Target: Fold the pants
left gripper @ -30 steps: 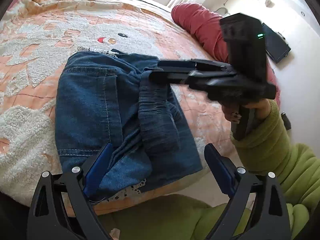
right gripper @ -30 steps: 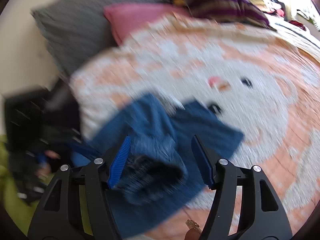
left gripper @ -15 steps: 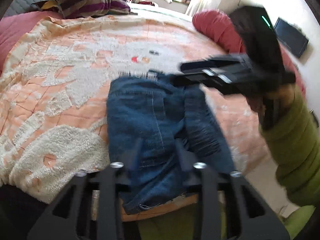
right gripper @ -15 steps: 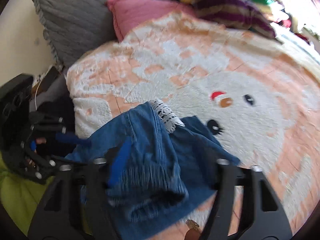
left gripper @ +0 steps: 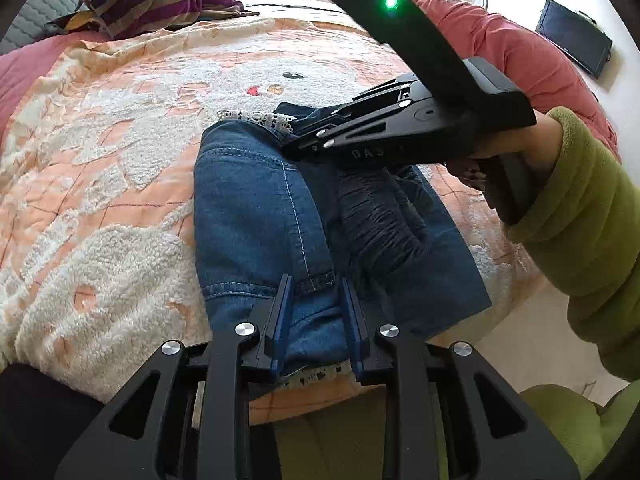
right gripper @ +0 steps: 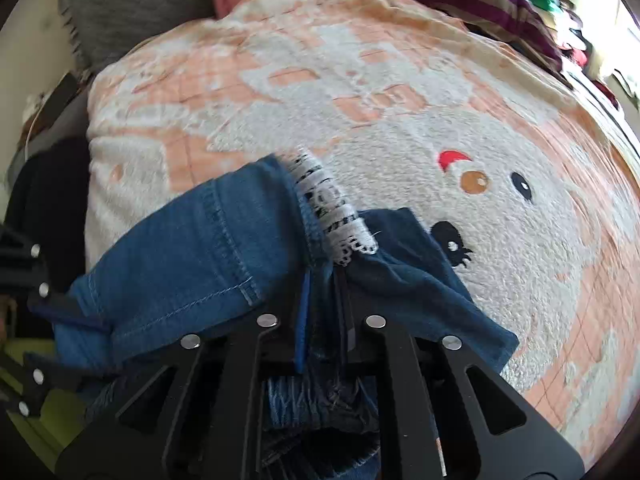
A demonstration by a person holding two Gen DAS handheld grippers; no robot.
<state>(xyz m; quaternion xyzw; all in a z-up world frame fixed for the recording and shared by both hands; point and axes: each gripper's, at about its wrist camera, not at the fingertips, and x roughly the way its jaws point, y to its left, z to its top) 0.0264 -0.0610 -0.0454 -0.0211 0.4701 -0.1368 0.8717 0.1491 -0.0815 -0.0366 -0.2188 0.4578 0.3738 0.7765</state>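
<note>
We have the folded blue denim pants [left gripper: 260, 216] lying on the peach-and-white fleece blanket [left gripper: 120, 152] of the bed. Our left gripper [left gripper: 316, 312] pinches the near hem; our right gripper [right gripper: 324, 312], whose jaws have just been closing, clamps cloth beside the white lace trim [right gripper: 340, 216]. We should lift both together, evenly, keeping the layers aligned.

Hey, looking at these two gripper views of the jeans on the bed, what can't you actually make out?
- Left wrist view: the right gripper tips, sunk into the jeans.
- Left wrist view: the jeans' near edge, behind the left gripper.
- Right wrist view: the jeans' lower part, behind the right gripper.
- Right wrist view: the left gripper, cut off by the left edge.
- Right wrist view: the clothes pile top right, blurred.
</note>
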